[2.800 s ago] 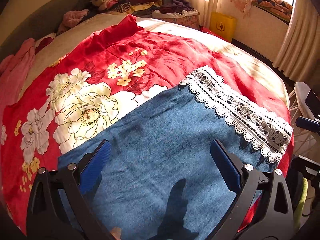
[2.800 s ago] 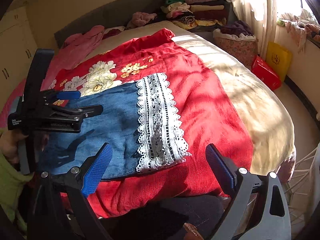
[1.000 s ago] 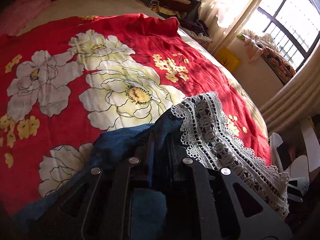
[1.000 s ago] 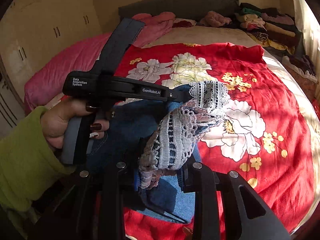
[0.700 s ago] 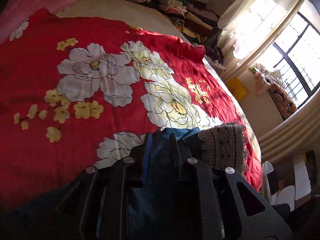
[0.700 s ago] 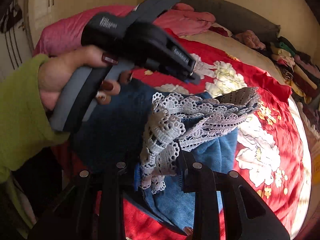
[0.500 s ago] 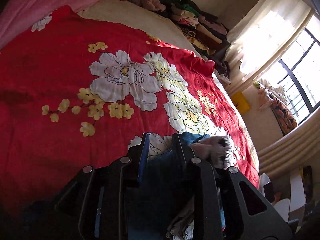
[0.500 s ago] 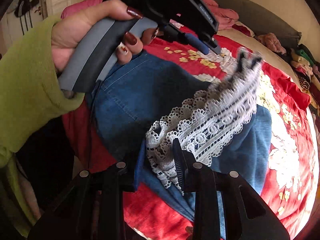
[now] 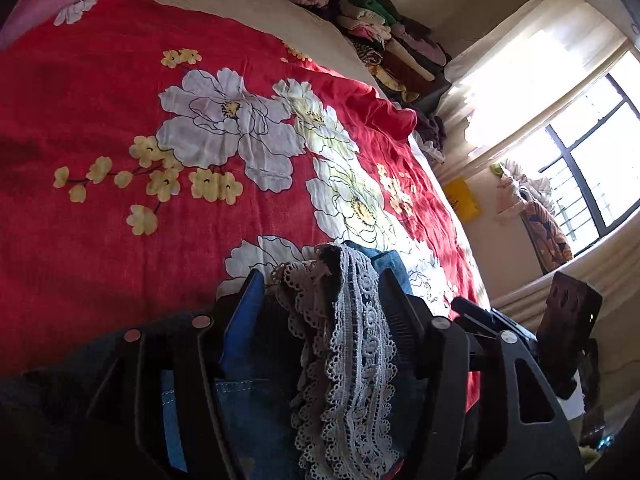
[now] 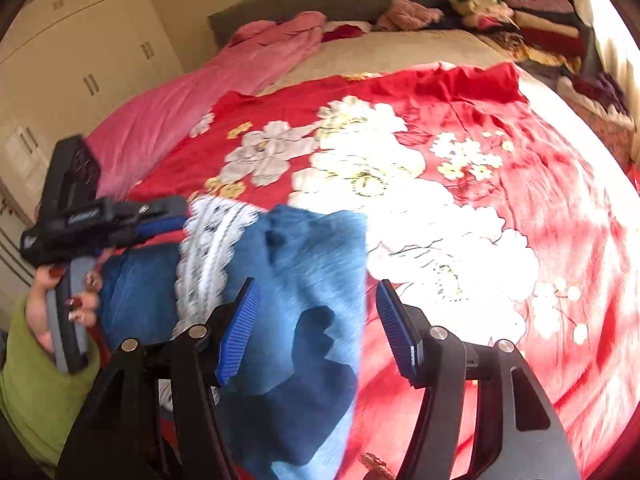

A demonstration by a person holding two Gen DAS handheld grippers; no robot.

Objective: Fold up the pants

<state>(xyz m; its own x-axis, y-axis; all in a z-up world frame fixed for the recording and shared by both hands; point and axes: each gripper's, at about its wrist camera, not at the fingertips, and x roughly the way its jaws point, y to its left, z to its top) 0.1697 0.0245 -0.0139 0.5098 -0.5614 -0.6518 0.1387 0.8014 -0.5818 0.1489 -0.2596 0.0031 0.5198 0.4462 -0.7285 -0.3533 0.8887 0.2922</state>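
Blue denim pants (image 10: 304, 264) with a white lace hem (image 10: 212, 248) lie folded over near the front edge of a red floral bedspread (image 10: 500, 184). My right gripper (image 10: 318, 320) is open just above the folded denim, holding nothing. My left gripper (image 9: 320, 304) is open, with the lace hem (image 9: 348, 352) and denim (image 9: 240, 420) lying loosely between its fingers. In the right wrist view the left gripper (image 10: 160, 220) sits at the left, beside the lace.
A pink blanket (image 10: 224, 84) lies along the bed's far left. Stacked folded clothes (image 10: 532, 20) sit at the head of the bed by the window (image 9: 592, 152). A yellow bag (image 9: 462, 200) stands on the floor. Wardrobe doors (image 10: 80, 52) are at the left.
Both grippers carried the lace hem end over toward the waist end, then opened and let go. The pants now lie folded in half.
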